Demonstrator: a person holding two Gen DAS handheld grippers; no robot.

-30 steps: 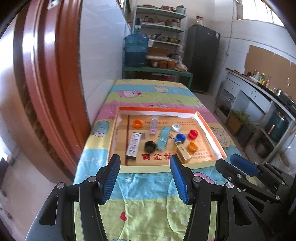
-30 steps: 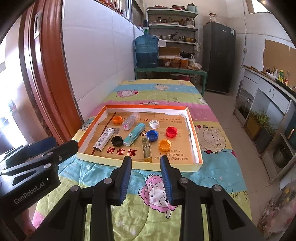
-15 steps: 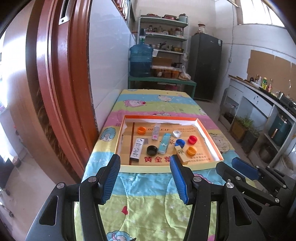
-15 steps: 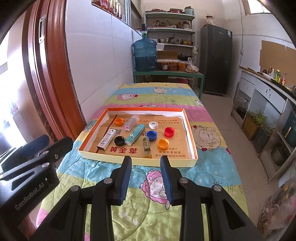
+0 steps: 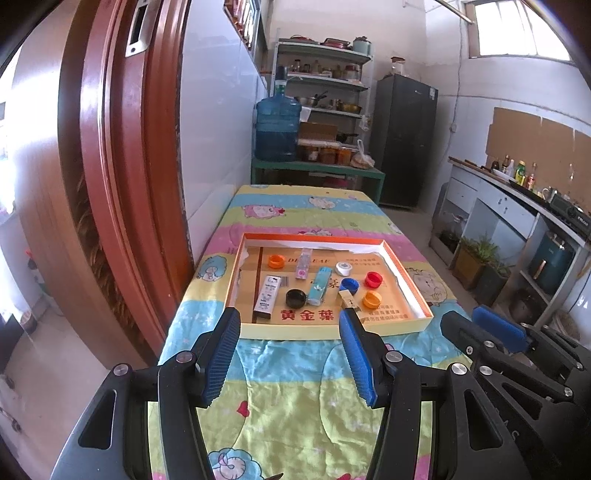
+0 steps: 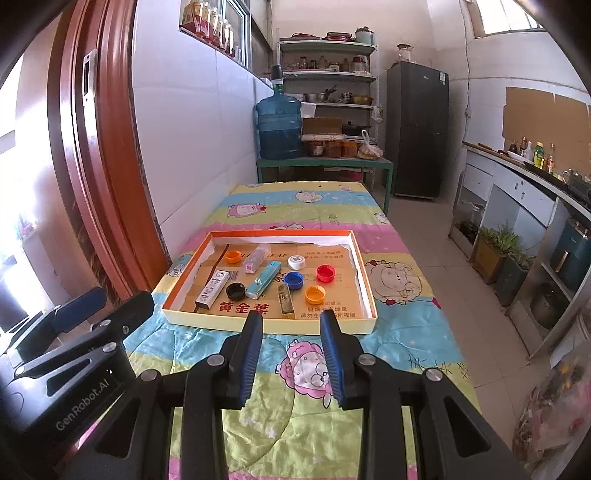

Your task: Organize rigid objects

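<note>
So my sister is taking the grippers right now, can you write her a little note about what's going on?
Left hand-held gripper: open, holding nothing, held back from the tray.
Right hand-held gripper: open, holding nothing, also short of the tray.
Everything lies loose in the cardboard tray on the quilt: six caps, including orange cap, blue cap, black cap, plus teal box and other small boxes.
Done: nothing visibly sorted.
Left: group the caps and boxes.

White tiled wall (image 6: 192,147), red-brown door frame (image 5: 110,166) left; shelving (image 6: 327,66), dark fridge (image 6: 417,129) behind; window (image 5: 517,31) bright, perhaps daylight.
</note>
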